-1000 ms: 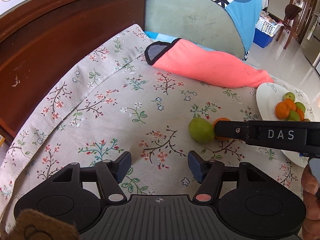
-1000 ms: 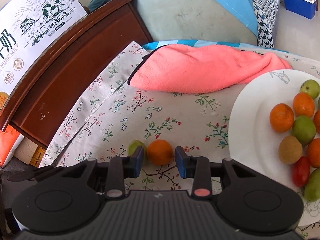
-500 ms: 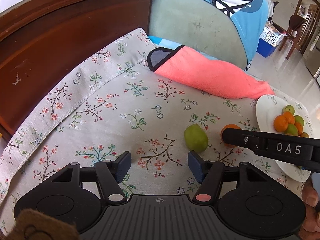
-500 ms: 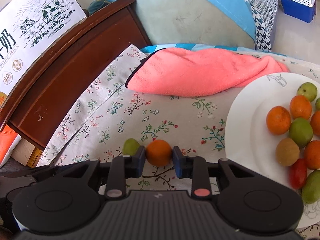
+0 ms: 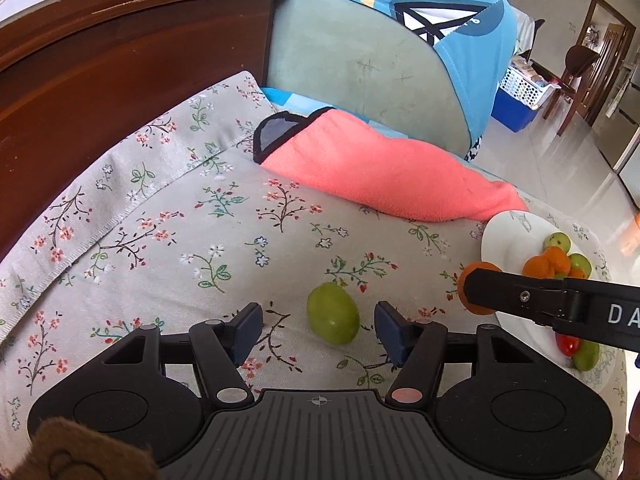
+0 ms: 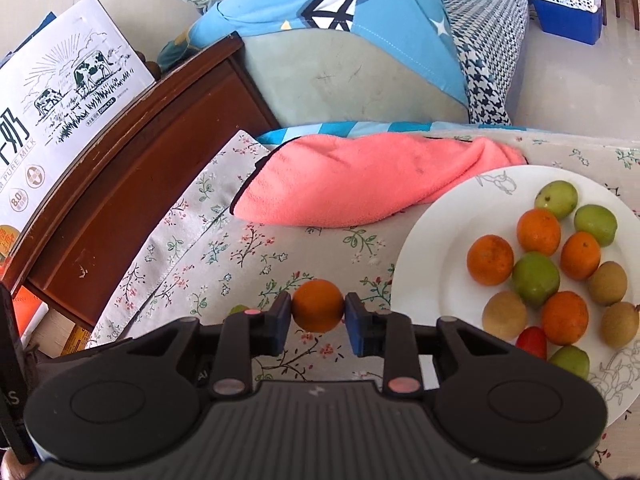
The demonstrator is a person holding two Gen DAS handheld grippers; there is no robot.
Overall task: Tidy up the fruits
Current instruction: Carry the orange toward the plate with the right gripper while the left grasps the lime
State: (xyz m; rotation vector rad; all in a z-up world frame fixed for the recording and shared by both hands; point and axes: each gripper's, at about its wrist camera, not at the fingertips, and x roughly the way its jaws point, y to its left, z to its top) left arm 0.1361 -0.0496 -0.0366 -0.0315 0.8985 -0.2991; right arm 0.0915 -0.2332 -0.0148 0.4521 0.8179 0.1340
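The flowered tablecloth [image 5: 168, 248] covers the whole surface, and everything here is placed against the white plate [image 6: 432, 248] lying on it. Behind the plate's far rim a coral towel [image 6: 352, 184] lies bunched. On the plate sit oranges, green fruits, brown ones and a red one. Just off the plate's near-left rim the right gripper [image 6: 318, 314], its jaws having just closed, pinches an orange [image 6: 318, 310] between both pads. Further left of the plate the left gripper [image 5: 318, 330] stands spread, jaws narrowing slightly, with a green fruit [image 5: 333, 314] on the cloth between the pads, touching neither
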